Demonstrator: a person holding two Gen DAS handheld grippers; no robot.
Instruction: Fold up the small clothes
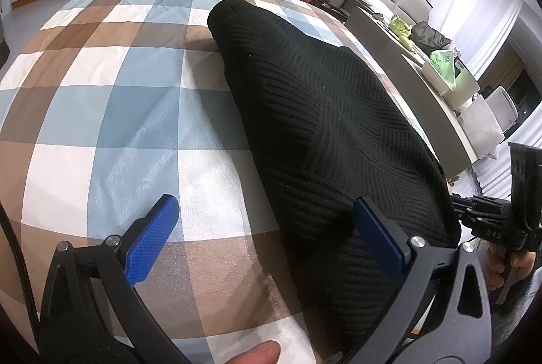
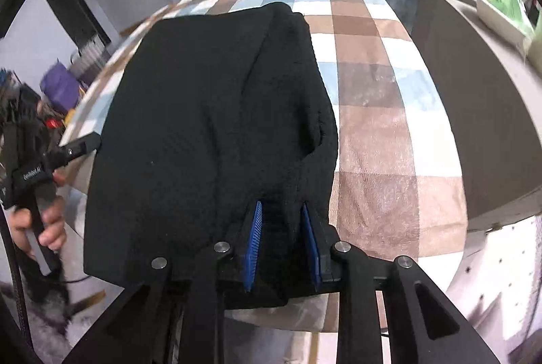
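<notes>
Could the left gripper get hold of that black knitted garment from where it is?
Probably yes. The left gripper is open just above the checked cloth, one finger already against the black garment, with nothing between them. The right gripper already pinches its near edge.

Each hand-held gripper had black angular arms with silver round screws and ribbed blue pads: the left hand-held gripper (image 1: 264,228), the right hand-held gripper (image 2: 283,242). A black braided cable (image 1: 15,262) ran beside the left one.

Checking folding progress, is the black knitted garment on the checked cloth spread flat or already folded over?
Folded over, at least partly: in the right wrist view the black garment shows one layer lapped over another, with a raised edge running lengthwise.
</notes>
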